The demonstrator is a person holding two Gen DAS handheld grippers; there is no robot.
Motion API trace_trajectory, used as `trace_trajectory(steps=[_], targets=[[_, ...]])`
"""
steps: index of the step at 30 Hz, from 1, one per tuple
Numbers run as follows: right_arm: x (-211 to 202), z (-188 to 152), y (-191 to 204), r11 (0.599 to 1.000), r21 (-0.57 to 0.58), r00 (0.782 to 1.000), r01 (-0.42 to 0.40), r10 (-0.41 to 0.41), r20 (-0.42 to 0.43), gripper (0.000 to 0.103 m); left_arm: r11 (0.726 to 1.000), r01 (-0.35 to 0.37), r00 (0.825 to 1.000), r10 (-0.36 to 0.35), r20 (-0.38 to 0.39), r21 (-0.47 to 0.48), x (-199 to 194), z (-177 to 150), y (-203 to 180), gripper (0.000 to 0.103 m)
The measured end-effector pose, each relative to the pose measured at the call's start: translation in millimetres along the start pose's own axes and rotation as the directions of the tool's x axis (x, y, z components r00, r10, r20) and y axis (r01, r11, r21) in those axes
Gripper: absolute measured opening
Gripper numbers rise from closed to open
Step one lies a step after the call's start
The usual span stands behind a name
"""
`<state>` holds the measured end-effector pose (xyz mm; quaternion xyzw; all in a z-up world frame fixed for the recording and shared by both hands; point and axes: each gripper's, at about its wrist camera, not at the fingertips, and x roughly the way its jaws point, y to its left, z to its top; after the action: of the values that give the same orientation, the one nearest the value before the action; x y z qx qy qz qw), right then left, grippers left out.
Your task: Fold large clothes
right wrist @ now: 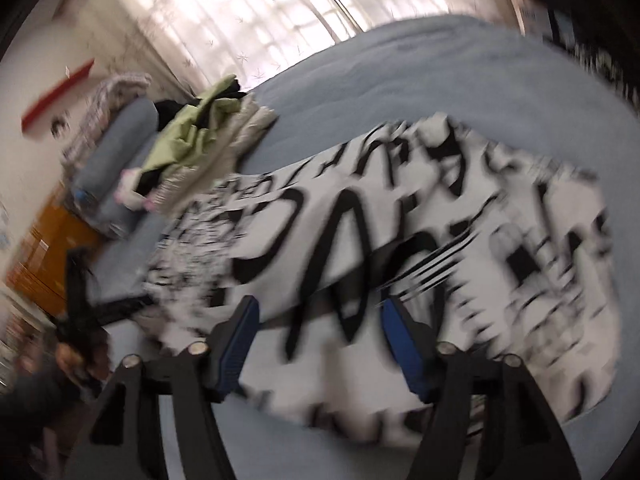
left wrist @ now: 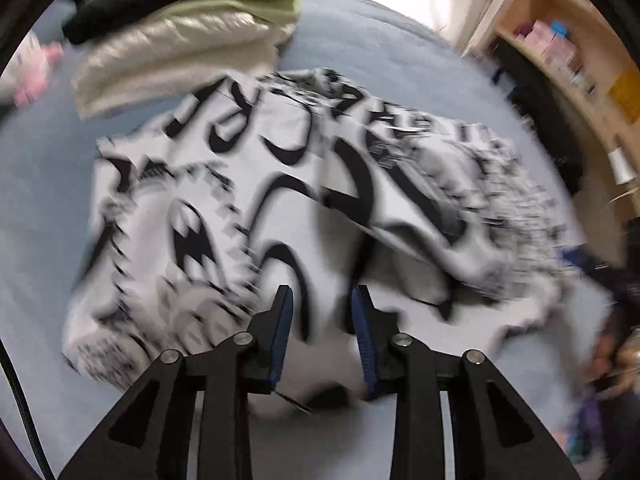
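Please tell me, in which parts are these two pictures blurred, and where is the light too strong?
Left wrist view: the printed garment is smeared by motion, while the fingers stay sharp; the shelf is blurred too. Right wrist view: the garment is smeared even more, and the window is washed out by glare. Both views curve strongly at the edges.

Garment (left wrist: 248,200) on bed (left wrist: 380,40), beside pile (left wrist: 180,40)

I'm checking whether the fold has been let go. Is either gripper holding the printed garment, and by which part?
Nothing is held. The left gripper and right gripper both stand open above the black-and-white garment, pads clear of the cloth.
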<state>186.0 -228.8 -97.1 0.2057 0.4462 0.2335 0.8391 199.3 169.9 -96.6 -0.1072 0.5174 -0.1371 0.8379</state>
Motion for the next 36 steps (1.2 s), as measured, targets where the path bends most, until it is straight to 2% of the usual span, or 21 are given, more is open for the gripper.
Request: trace_trajectory(steps=[2,6,8,11,12,13,14,20,24,26,30,34,36], targets=[[15,-2,0,0.994,0.092,0.997,-0.065,0.068,-0.022,0.066,0.998,0.06,0.998,-0.06,-0.003,-0.015,-5,-10,-5,0.031],[50,-3,0,0.969,0.216,0.989,-0.117,0.133,-0.063,0.066,0.992,0.127,0.992,-0.127,-0.015,-0.012,-12,-26,-29,0.031],[62,-5,3,0.954,0.255,0.984,-0.16,0.176,-0.041,0.066,0.989,0.146,0.989,-0.146,-0.014,0.0,-12,-26,-39,0.031],[63,-3,15,0.938,0.251,0.971,-0.238,0.231,0.056,0.066,0.985,0.169,0.986,-0.169,-0.017,0.028,-15,-27,-51,0.031],[62,-1,20,0.94,0.238,0.969,-0.245,0.237,0.065,0.055,0.983,0.179,0.984,-0.178,-0.018,0.035,-16,-26,-53,0.031],[62,3,25,0.943,0.222,0.969,-0.248,0.239,0.066,0.026,0.979,0.199,0.98,-0.198,-0.018,0.041,-17,-27,-57,0.031],[60,8,31,0.942,0.218,0.967,-0.256,0.248,0.065,0.015,0.976,0.211,0.977,-0.21,-0.016,0.046,-20,-28,-60,0.031],[26,41,39,0.898,0.254,0.928,-0.359,0.316,0.195,0.009,0.956,0.284,0.959,-0.284,-0.013,0.075,-9,-23,-77,0.031],[9,57,41,0.892,0.235,0.913,-0.386,0.334,0.233,0.008,0.94,0.331,0.943,-0.332,-0.008,0.085,4,-17,-87,0.031],[5,60,41,0.889,0.234,0.909,-0.394,0.34,0.24,0.007,0.942,0.323,0.946,-0.323,-0.009,0.093,16,-11,-89,0.031],[2,58,40,0.887,0.23,0.906,-0.401,0.347,0.243,0.005,0.966,0.249,0.968,-0.251,0.021,0.073,40,8,-78,0.031],[2,48,34,0.899,0.215,0.915,-0.382,0.335,0.223,0.004,0.991,0.129,0.983,-0.131,0.126,0.029,43,36,-56,0.031],[6,40,32,0.912,0.201,0.926,-0.358,0.32,0.198,0.004,0.999,0.019,0.98,-0.025,0.198,0.034,40,51,-45,0.031]])
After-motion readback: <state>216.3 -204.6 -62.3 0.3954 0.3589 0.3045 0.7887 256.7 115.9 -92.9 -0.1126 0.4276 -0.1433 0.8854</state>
